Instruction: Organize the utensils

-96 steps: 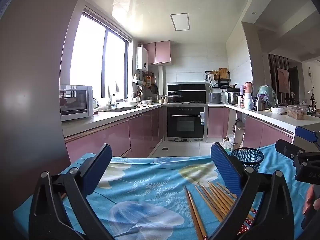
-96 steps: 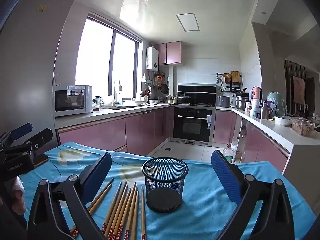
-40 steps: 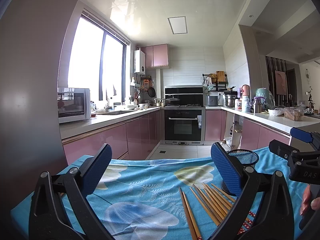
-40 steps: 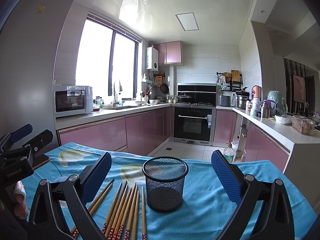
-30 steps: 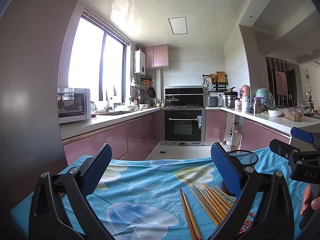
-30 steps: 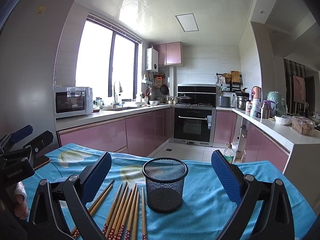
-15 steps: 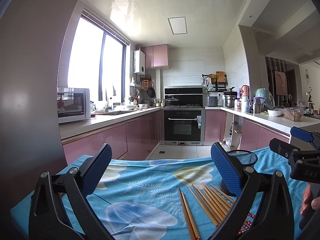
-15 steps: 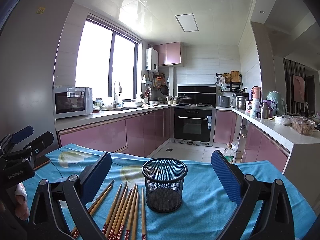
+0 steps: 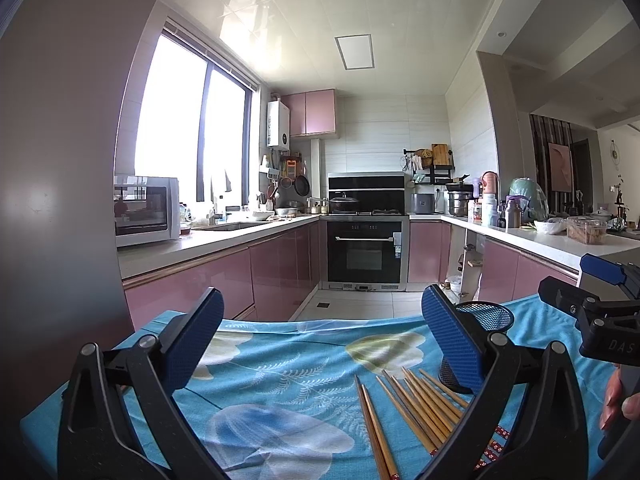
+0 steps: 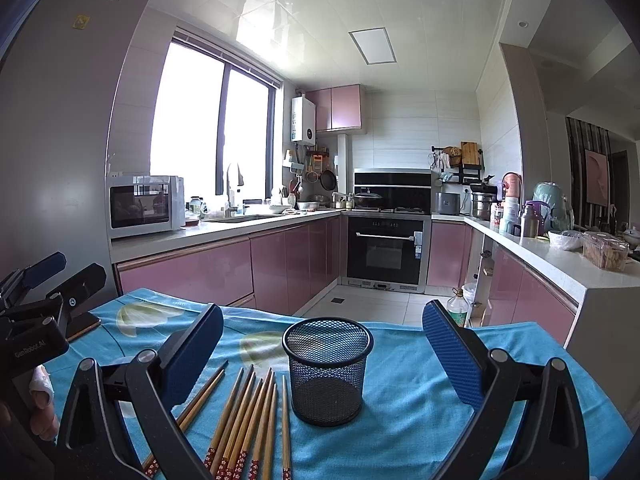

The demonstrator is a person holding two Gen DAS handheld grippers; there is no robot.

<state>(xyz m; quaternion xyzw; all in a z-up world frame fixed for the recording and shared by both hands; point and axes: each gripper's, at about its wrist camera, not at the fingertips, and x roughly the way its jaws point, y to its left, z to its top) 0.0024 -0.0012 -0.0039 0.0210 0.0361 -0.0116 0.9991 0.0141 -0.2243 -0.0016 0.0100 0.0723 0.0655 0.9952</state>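
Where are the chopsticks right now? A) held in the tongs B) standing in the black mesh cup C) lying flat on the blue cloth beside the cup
C: the chopsticks lie flat on the blue cloth left of the empty mesh cup.

A microwave [image 10: 144, 205] sits on the counter [image 10: 208, 234] beside the oven [image 10: 386, 250].

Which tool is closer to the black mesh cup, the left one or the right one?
Right. The right tool faces the black mesh cup, which sits between its open fingers. The left tool is off to the cup's left, over the chopsticks.
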